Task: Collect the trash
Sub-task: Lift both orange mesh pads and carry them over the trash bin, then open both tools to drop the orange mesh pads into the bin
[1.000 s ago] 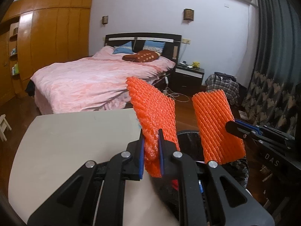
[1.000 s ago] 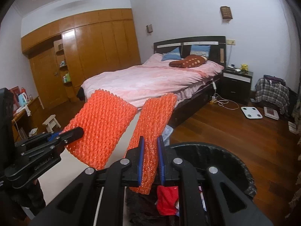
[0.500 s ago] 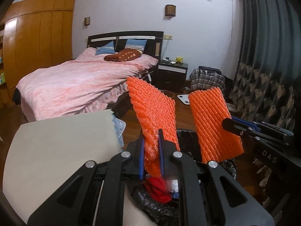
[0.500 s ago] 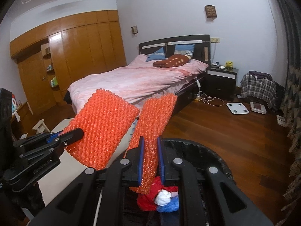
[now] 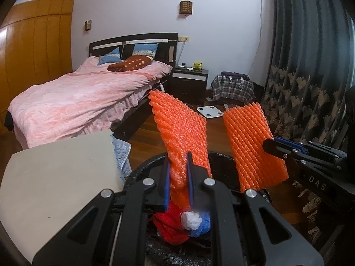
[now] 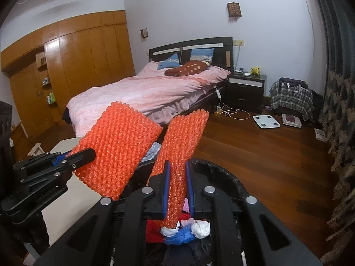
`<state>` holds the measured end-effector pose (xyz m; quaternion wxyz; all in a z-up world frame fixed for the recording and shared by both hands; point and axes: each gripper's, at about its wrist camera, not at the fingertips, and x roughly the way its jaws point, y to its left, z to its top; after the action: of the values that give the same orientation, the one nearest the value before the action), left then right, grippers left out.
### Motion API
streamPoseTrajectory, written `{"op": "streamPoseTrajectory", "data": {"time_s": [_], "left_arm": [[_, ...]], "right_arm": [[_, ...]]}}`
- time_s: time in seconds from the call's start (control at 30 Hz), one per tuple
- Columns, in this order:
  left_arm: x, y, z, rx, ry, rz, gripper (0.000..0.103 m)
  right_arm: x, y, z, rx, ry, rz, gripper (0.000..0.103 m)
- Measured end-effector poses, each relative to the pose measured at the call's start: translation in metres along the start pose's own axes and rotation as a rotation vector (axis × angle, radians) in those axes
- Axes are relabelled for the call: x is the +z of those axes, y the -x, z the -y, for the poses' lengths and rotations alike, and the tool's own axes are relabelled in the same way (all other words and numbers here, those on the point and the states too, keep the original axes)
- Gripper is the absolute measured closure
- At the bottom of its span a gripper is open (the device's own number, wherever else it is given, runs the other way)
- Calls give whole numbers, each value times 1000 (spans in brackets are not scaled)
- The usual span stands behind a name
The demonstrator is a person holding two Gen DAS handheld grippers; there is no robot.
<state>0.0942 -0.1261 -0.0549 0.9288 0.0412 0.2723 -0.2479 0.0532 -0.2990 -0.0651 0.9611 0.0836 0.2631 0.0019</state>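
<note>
Pinching one orange foam net [image 5: 184, 137] apiece, the left gripper [image 5: 178, 177] and right gripper [image 6: 177, 181] hold both above the black-lined trash bin [image 6: 224, 177], second orange foam net [image 6: 182, 141] alongside.

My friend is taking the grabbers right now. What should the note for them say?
Left gripper: shut on an orange foam net.
Right gripper: shut on a second orange foam net.
Both nets are held up over the black trash bin, beside the table.
Done: red, white and blue trash is already in the bin, and both nets are picked up.
Left: open each gripper so its net drops in, then check around for more trash.
</note>
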Motion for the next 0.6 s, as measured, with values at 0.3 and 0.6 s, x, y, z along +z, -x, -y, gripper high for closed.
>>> {"op": "streamPoseTrajectory", "data": {"time_s": [0.3, 0.6], "left_arm": [[-6, -19, 12, -25, -22, -28, 91], [-16, -45, 19, -40, -40, -62, 91]], "right_arm": [[-6, -2, 6, -32, -17, -15, 89], [-15, -14, 19, -50, -39, -46, 89]]}}
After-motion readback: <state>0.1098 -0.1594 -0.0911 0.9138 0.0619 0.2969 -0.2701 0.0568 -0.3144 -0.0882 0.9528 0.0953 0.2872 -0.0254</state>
